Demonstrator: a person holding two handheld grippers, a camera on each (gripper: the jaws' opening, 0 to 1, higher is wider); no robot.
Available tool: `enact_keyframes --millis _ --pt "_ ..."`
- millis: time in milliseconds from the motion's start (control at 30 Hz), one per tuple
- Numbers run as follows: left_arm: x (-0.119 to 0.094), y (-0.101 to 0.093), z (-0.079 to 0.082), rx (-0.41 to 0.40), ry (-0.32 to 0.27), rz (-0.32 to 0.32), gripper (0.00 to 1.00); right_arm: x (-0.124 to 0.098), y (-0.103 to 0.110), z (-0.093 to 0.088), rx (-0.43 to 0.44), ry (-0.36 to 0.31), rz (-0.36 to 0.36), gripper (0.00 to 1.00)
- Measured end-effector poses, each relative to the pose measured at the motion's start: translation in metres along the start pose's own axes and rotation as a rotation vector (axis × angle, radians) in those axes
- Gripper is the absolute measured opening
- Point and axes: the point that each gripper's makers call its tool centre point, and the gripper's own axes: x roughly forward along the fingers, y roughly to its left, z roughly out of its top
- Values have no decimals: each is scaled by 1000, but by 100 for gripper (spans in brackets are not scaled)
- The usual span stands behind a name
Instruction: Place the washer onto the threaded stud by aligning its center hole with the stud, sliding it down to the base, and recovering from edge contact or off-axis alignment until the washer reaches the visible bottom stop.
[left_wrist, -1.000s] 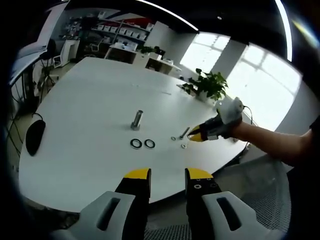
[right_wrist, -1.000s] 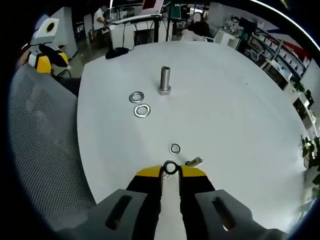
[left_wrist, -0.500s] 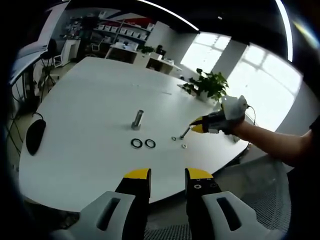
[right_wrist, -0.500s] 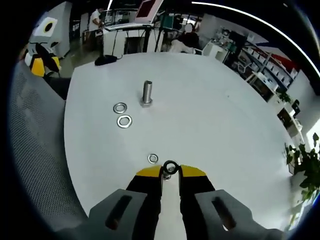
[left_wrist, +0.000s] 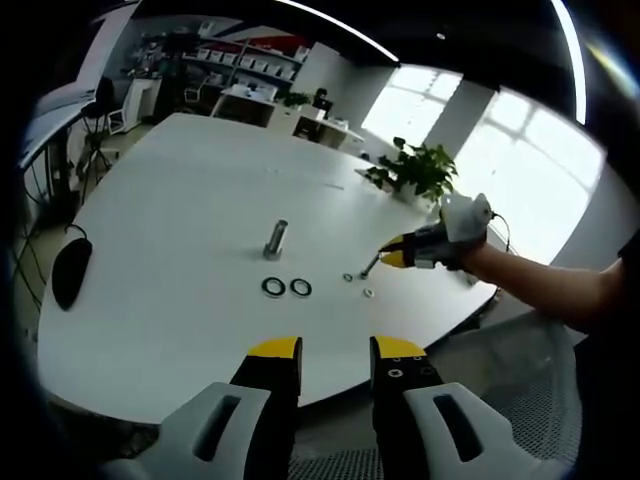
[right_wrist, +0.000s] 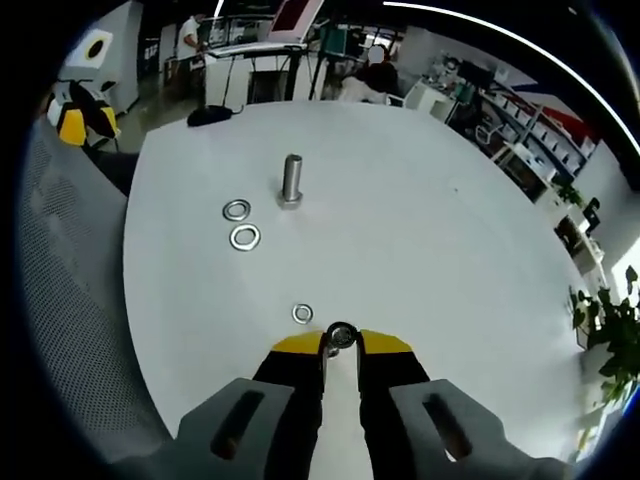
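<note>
Item: washer (right_wrist: 341, 334), pinched edgewise in my right hand-held gripper (right_wrist: 341, 345), hole exposed for the upright stud (right_wrist: 291, 181). Left hand-held gripper (left_wrist: 334, 350) narrowly parted, empty, above the worktop (left_wrist: 180, 220).

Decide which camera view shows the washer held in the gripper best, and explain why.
The right gripper view: the washer sits close, pinched at the tips of the right gripper, its centre hole visible. In the left gripper view that right gripper is far across the table, and the washer is too small to make out.
</note>
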Motion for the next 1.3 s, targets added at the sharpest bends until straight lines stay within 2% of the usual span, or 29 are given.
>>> enact_keyframes --millis 433,567,600,867,967,1000,1067,1200,1300 --pt "0 0 -1 2 7 0 25 1 -2 -1 -4 10 3 13" --pt "1 0 -1 3 9 0 25 -10 -4 10 -7 -7 22 13" --pt "1 0 -1 2 8 0 25 -11 -1 8 -16 13 52 13" --pt "1 -1 -1 9 10 -6 25 -23 -8 13 -111 58 104 13" --pt "1 -2 -1 9 8 -8 25 -25 -10 19 -85 37 127 13" --pt "1 -2 -1 10 7 -8 25 -25 -9 19 -98 48 139 13" --pt "1 -2 -1 10 8 -10 25 -27 -12 19 -158 73 142 13" --pt "1 -3 -2 12 13 -12 26 -37 -18 30 -172 68 139 13" --pt "0 -2 0 8 -2 -11 27 -45 -24 40 -216 69 134 13"
